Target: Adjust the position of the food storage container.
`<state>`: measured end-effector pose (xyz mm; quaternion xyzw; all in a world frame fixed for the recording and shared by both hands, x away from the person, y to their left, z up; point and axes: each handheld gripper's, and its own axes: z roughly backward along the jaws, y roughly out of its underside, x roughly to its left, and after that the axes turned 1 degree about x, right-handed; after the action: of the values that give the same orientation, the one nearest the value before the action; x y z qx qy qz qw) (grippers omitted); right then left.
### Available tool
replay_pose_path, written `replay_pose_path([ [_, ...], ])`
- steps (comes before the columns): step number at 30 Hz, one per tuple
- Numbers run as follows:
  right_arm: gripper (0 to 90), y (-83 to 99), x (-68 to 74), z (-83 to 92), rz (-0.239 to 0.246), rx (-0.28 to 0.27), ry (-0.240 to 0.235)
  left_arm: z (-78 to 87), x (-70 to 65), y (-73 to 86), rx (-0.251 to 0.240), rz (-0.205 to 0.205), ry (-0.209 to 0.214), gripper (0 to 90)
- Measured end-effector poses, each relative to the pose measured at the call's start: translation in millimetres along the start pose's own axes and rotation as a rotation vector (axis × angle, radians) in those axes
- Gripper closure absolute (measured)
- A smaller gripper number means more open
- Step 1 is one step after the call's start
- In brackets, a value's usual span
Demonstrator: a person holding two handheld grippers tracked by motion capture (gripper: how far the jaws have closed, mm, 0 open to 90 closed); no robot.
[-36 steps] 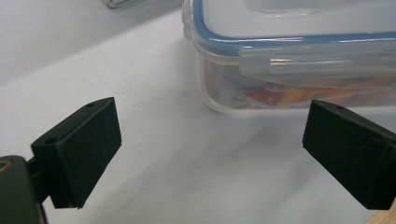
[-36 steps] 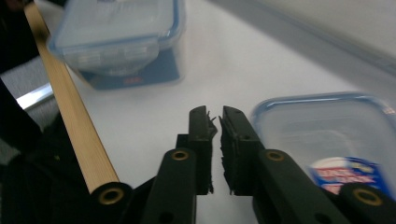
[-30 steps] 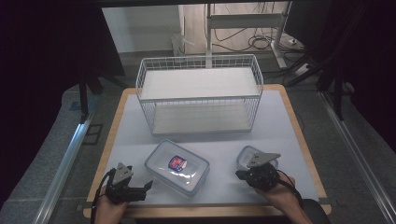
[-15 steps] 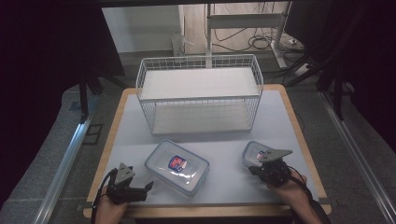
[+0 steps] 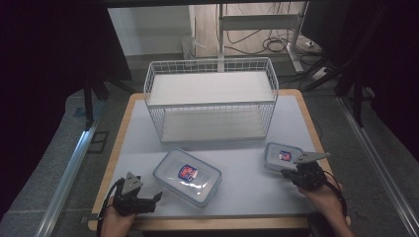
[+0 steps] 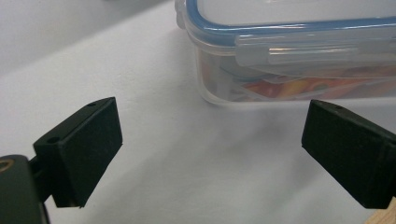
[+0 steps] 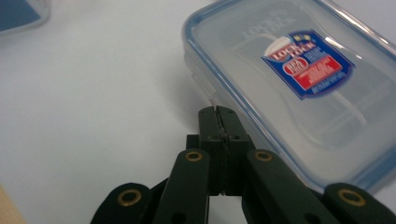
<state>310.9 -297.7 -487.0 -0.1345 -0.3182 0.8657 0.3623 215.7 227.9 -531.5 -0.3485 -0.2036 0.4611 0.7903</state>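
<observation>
Left claw (image 6: 210, 154) spread wide before the large container (image 5: 187, 176); right claw (image 7: 218, 114) closed empty beside the small container (image 5: 281, 157).

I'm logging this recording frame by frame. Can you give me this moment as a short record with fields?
surface: white table with wooden edge
rack: white wire basket at the far middle, nothing visible in it
large container: lidded, clear, blue seal, near centre
small container: lidded, near right
left gripper: jaws wide apart, facing the large container, not touching it
right gripper: jaws pressed together, tip at the small container's side
</observation>
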Motion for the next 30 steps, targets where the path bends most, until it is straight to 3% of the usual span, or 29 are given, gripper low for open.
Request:
replay_pose_path([
  [7, 89.4, 7.0, -14.8, 0.8, -0.032, 0.039, 0.053, -0.2, 0.5, -0.7, 0.003, 0.011, 0.004, 5.3],
  [12, 89.4, 7.8, -22.0, 1.6, -0.048, 0.026, 0.09, -0.3, 1.3, -0.8, -0.008, 0.018, 0.004, 5.3],
  [16, 89.0, 6.1, -16.3, 1.8, -0.033, 0.012, 0.07, -0.1, 2.2, -1.6, -0.002, 0.037, 0.004, 5.3],
  [19, 87.2, 1.5, -2.4, 0.3, 0.009, -0.007, 0.036, 2.3, 4.9, -4.1, 0.02, 0.047, -0.001, 3.2],
  [21, 87.2, 0.4, 1.1, 0.9, 0.024, -0.016, 0.026, 5.3, 8.5, -5.6, 0.016, 0.053, -0.023, 5.8],
  [24, 87.1, -0.8, 5.8, 2.3, 0.031, -0.037, 0.014, 9.5, 16.5, -6.4, -0.003, 0.068, -0.016, 26.8],
  [27, 86.0, -1.5, 10.3, 2.1, 0.035, -0.05, -0.005, 7.4, 29.4, -8.6, -0.034, 0.116, 0.04, 54.2],
  [29, 85.7, -1.9, 12.0, 1.6, 0.038, -0.054, -0.013, 2.5, 33.0, -11.1, -0.025, 0.126, 0.043, 68.5],
  [30, 85.4, -2.6, 14.4, 1.1, 0.042, -0.057, -0.021, -2.4, 34.3, -13.5, -0.012, 0.122, 0.046, 68.5],
])
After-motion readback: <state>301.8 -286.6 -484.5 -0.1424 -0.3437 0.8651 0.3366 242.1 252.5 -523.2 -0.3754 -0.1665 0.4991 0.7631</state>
